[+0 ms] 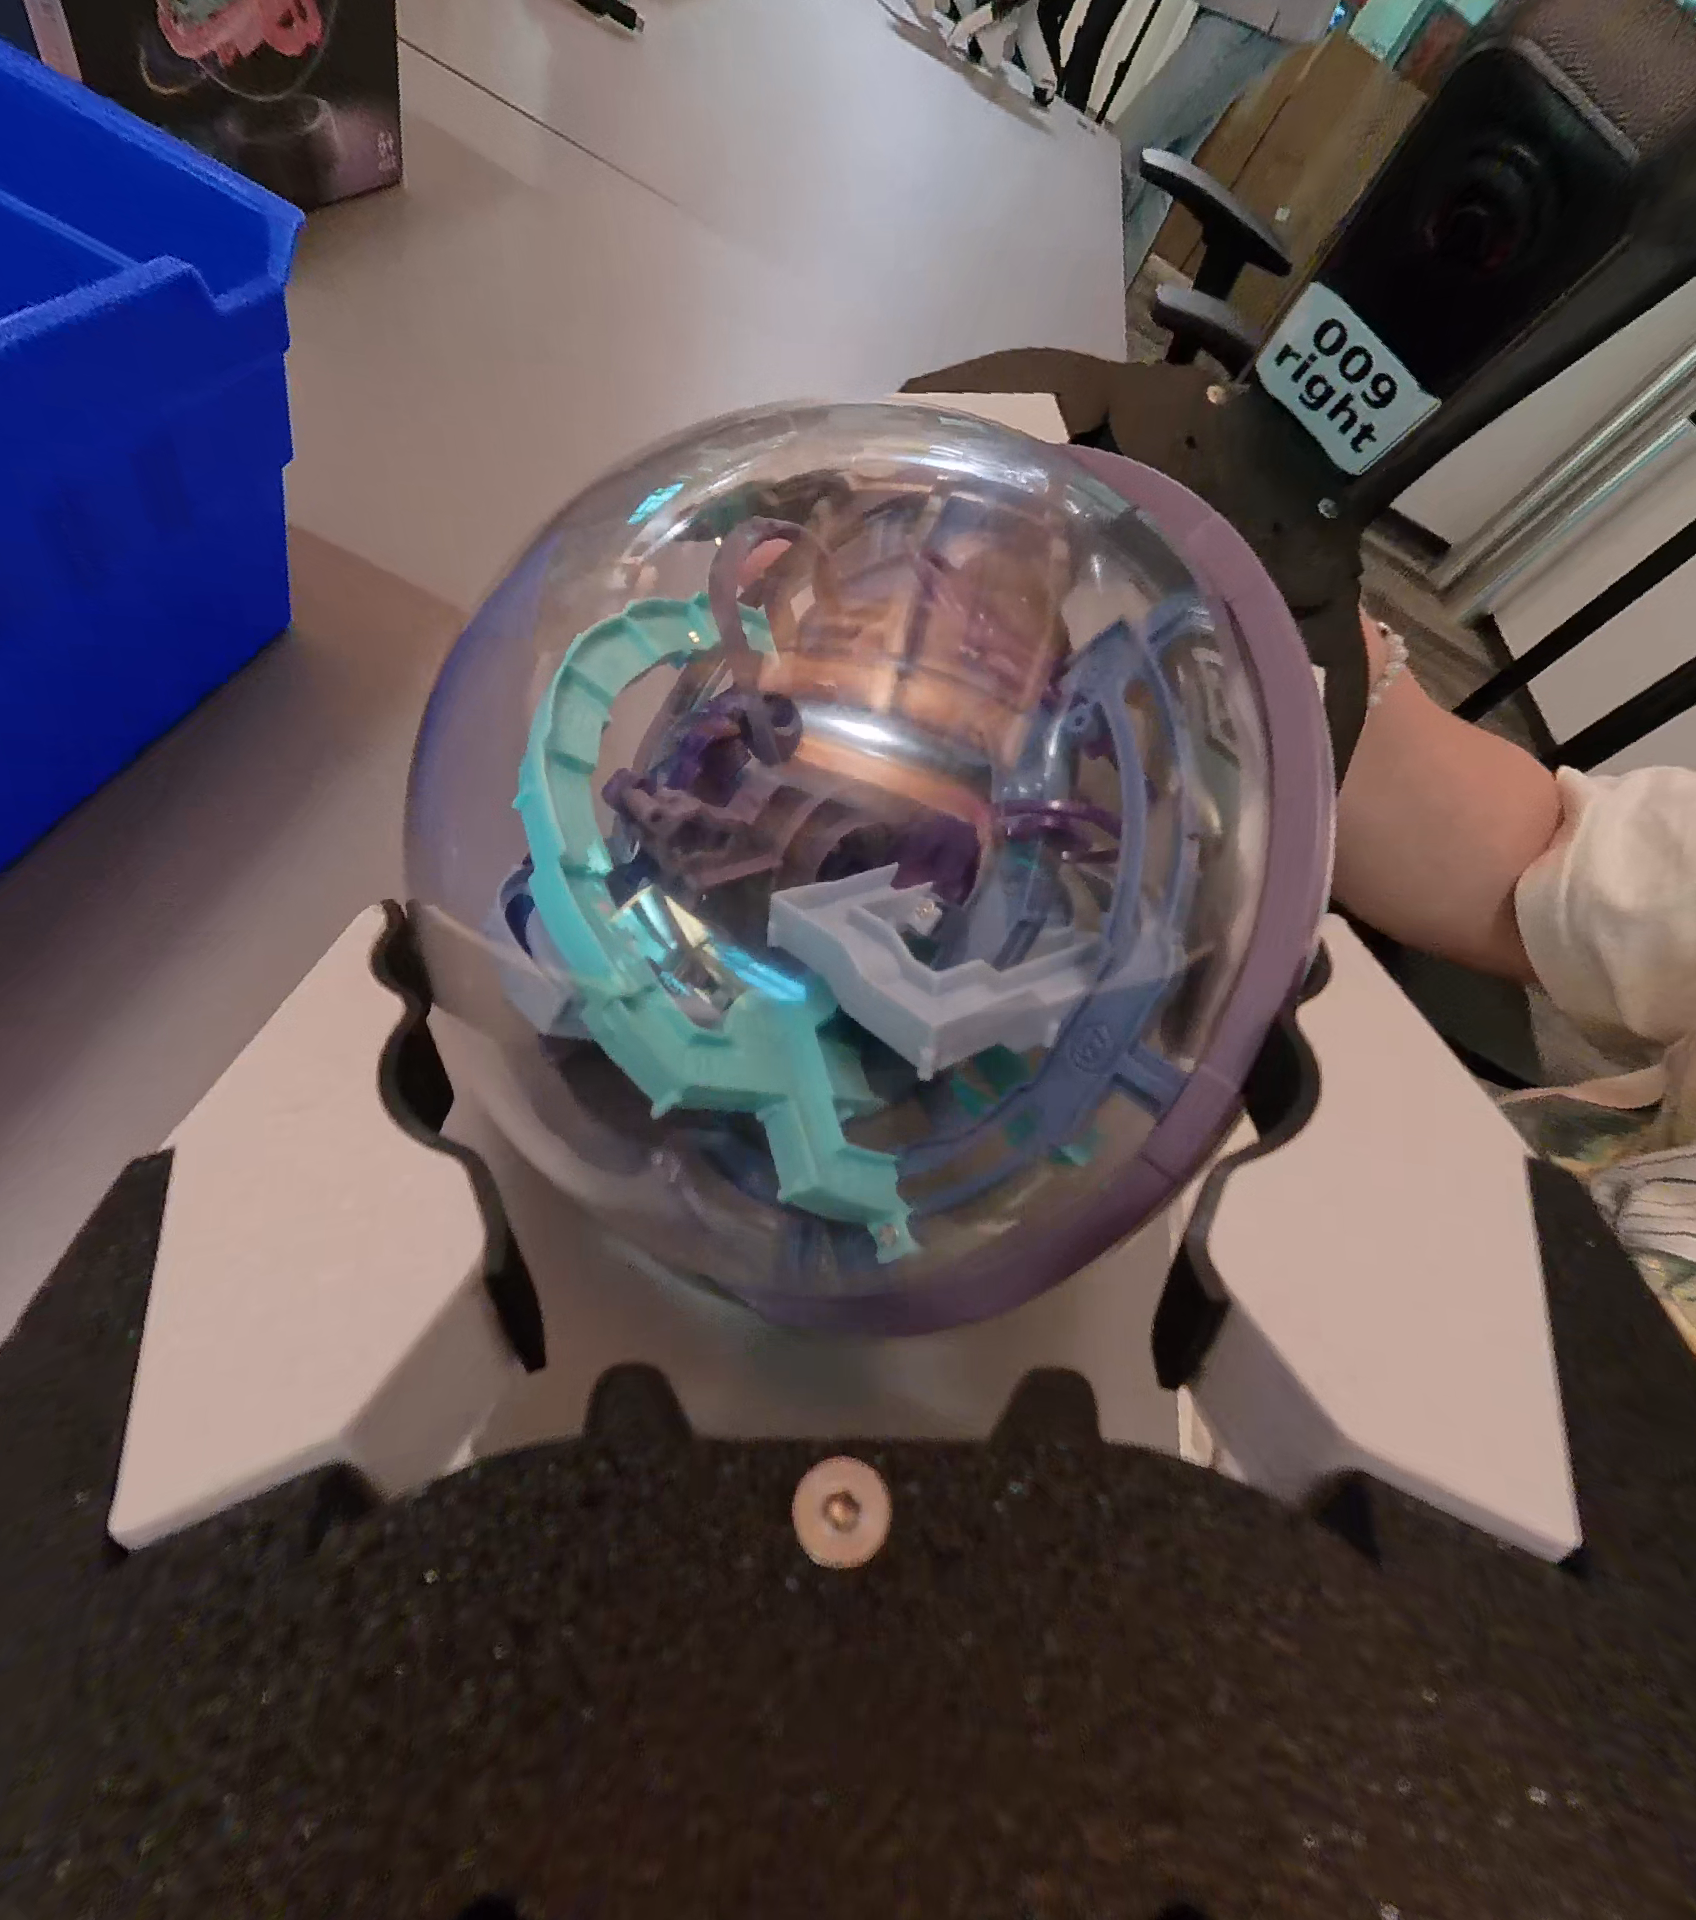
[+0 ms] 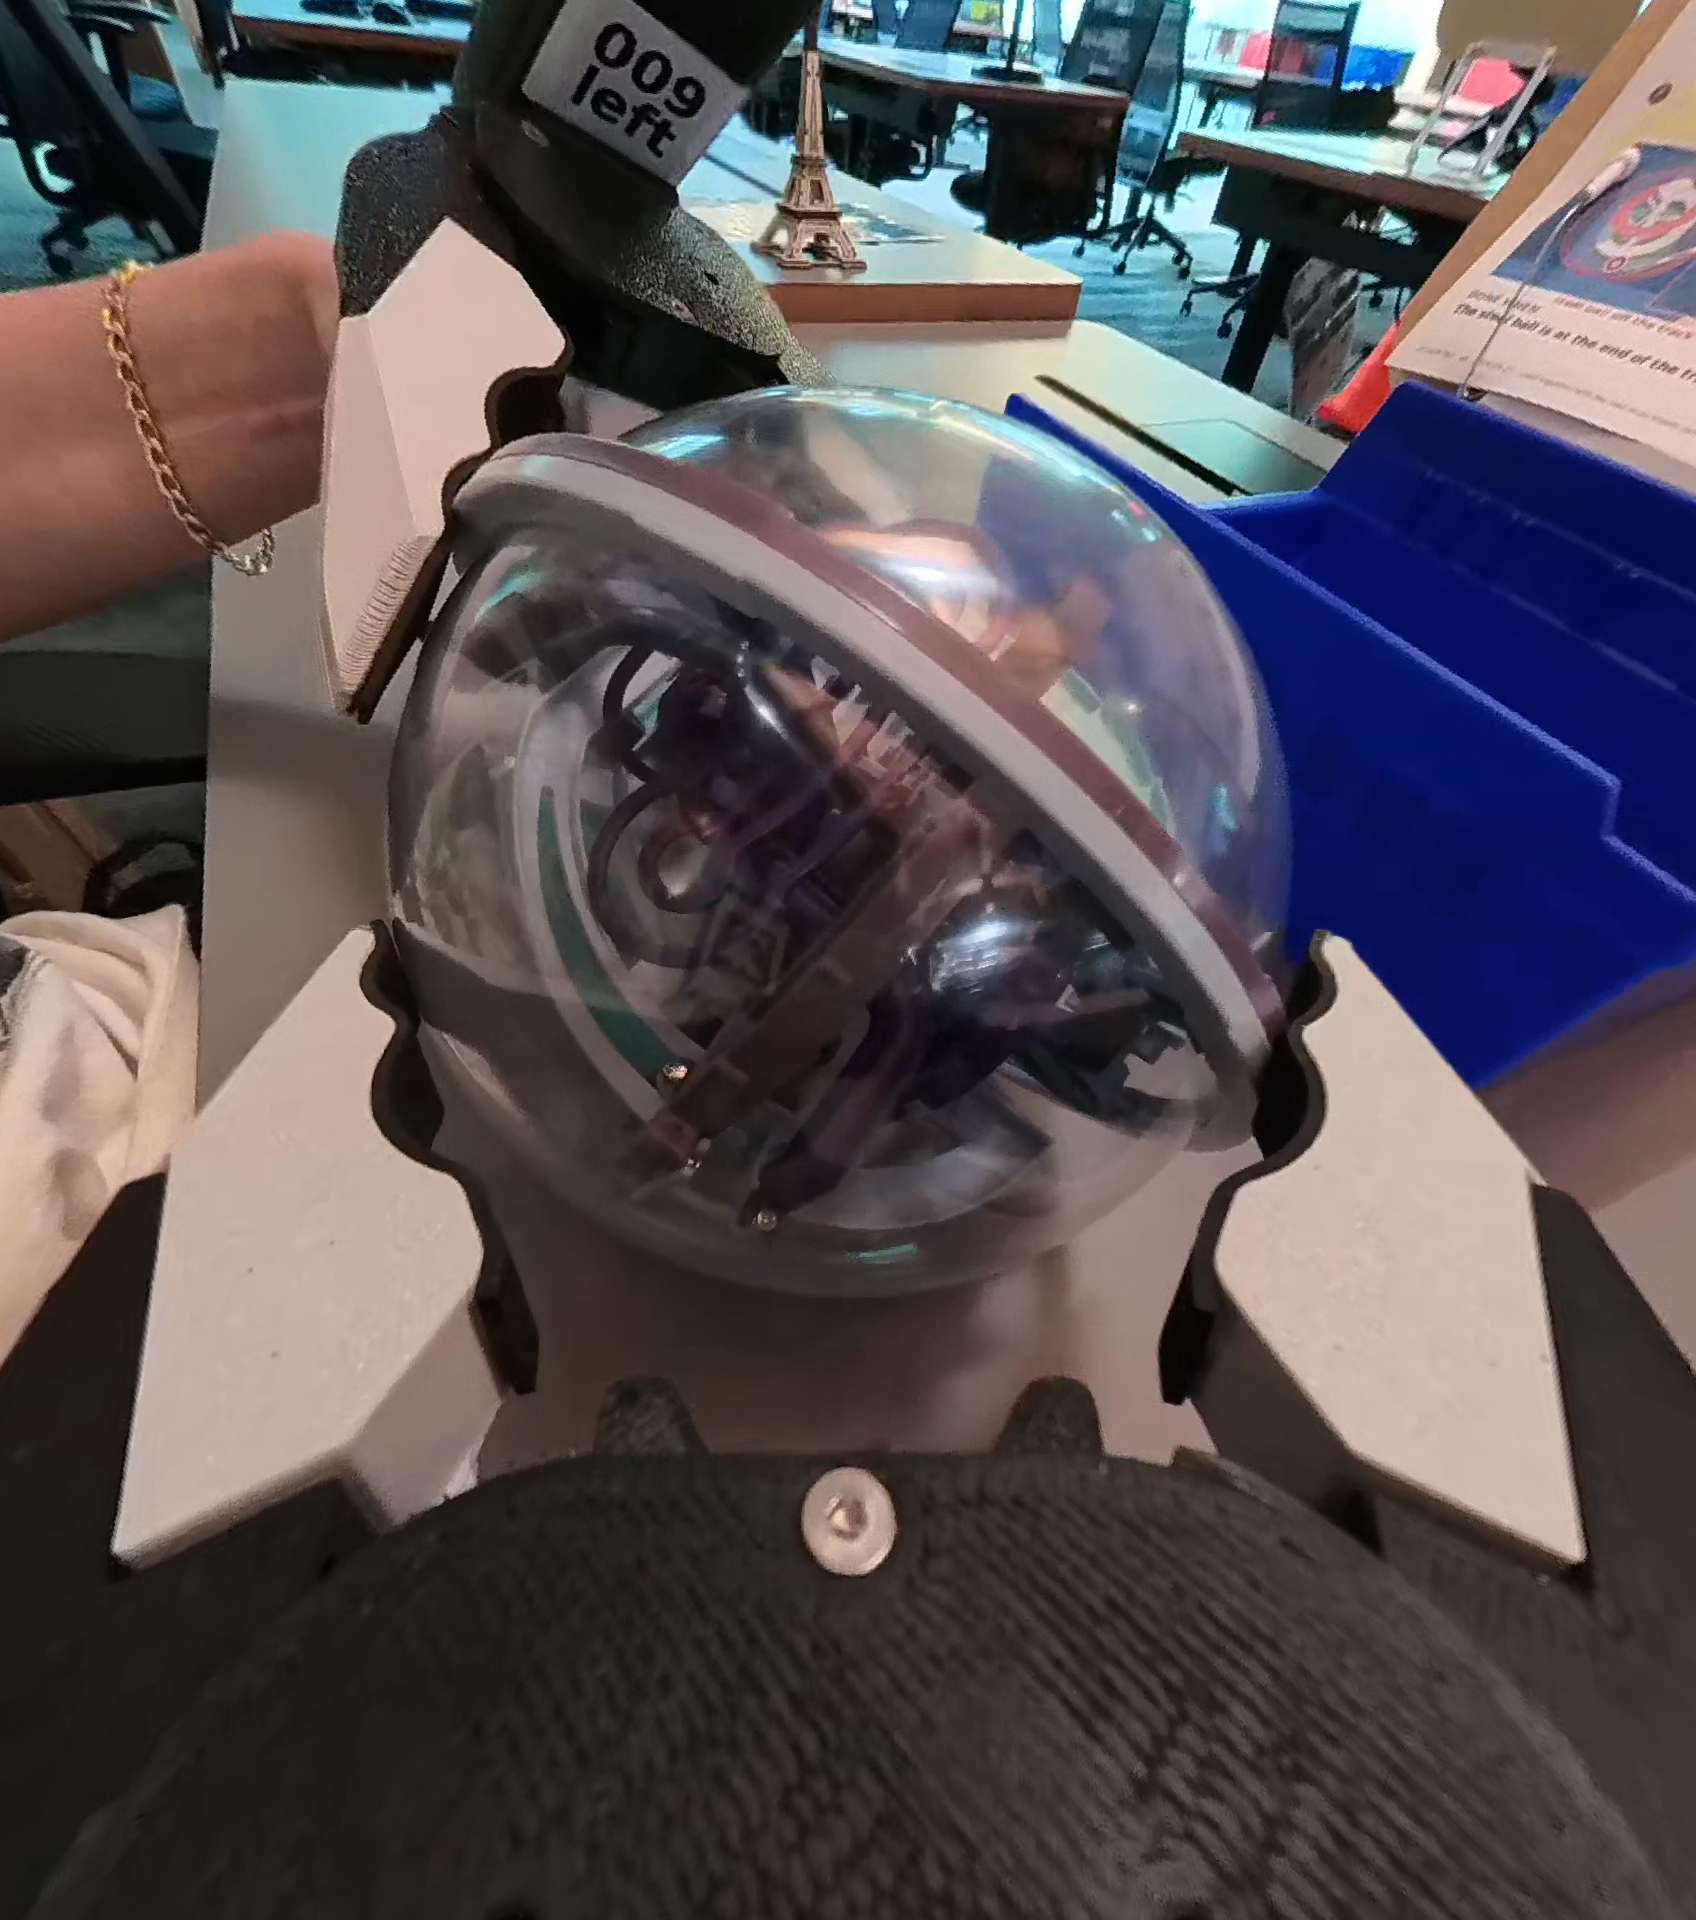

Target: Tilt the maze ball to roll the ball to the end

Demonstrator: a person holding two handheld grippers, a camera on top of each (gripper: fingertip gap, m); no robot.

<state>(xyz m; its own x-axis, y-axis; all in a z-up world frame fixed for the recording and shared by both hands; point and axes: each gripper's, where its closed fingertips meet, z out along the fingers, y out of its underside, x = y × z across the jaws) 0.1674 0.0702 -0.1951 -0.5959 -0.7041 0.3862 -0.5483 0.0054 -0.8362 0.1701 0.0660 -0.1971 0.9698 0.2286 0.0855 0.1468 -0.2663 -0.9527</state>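
Note:
The maze ball (image 1: 865, 862) is a clear sphere with a purple-grey equator band and teal, blue and purple tracks inside. My left gripper (image 1: 854, 951) is shut on it, with both pads pressed on its lower sides. In the right wrist view the maze ball (image 2: 823, 831) sits tilted, its band running diagonally. My right gripper (image 2: 844, 956) is also shut on it from the opposite side. Each gripper shows in the other's view: the right gripper (image 1: 1343, 436) behind the ball, and the left gripper (image 2: 470, 436) at the ball's upper left. I cannot pick out the small rolling ball.
A blue bin (image 1: 75, 499) stands on the pale table (image 1: 719, 260) to the left; it also shows in the right wrist view (image 2: 1509, 748). A person's arm (image 1: 1426, 831) is at the right. A printed sheet (image 2: 1654, 260) and a small tower model (image 2: 808, 177) stand behind.

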